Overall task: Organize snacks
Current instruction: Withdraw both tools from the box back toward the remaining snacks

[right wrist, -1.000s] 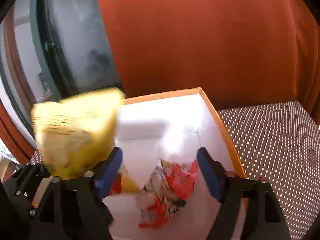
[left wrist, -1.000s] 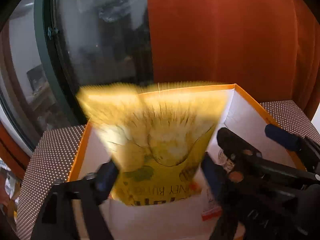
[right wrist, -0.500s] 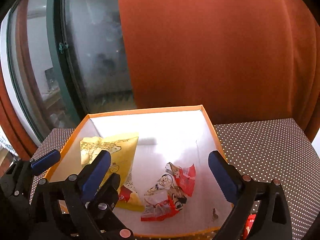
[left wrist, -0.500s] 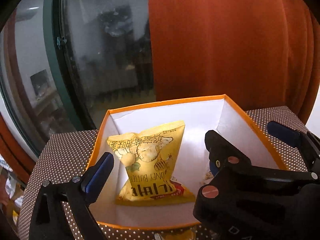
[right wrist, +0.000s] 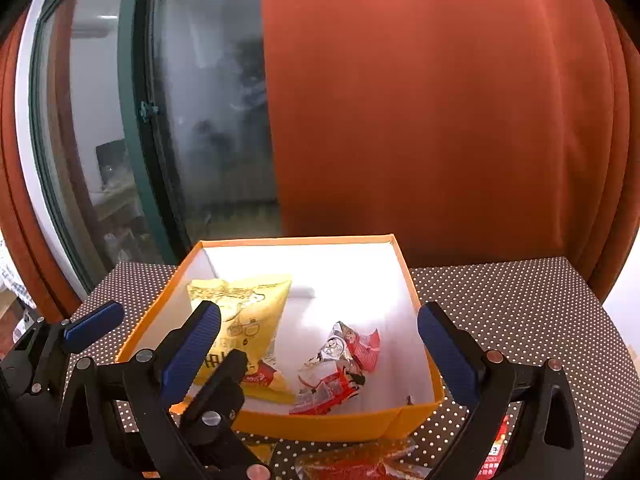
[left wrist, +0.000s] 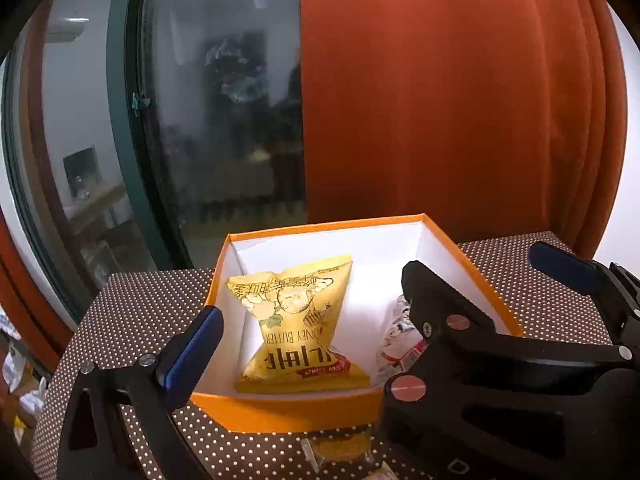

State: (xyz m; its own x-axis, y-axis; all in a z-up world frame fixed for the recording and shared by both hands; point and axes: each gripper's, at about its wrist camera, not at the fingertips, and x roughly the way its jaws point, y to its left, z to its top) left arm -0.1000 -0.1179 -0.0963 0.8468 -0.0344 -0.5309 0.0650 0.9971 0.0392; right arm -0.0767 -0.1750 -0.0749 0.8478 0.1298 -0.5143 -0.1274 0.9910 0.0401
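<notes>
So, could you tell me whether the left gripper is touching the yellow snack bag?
Apart. In the left wrist view, the left gripper has its jaws opening, clear of the yellow snack bag.

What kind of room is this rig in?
Likely a home living space: orange curtain beside a big window, polka-dot tablecloth under an orange box of snacks.

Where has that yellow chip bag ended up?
The yellow chip bag lies inside the orange box, on its left side in both views, beside a red-and-white wrapper.
</notes>
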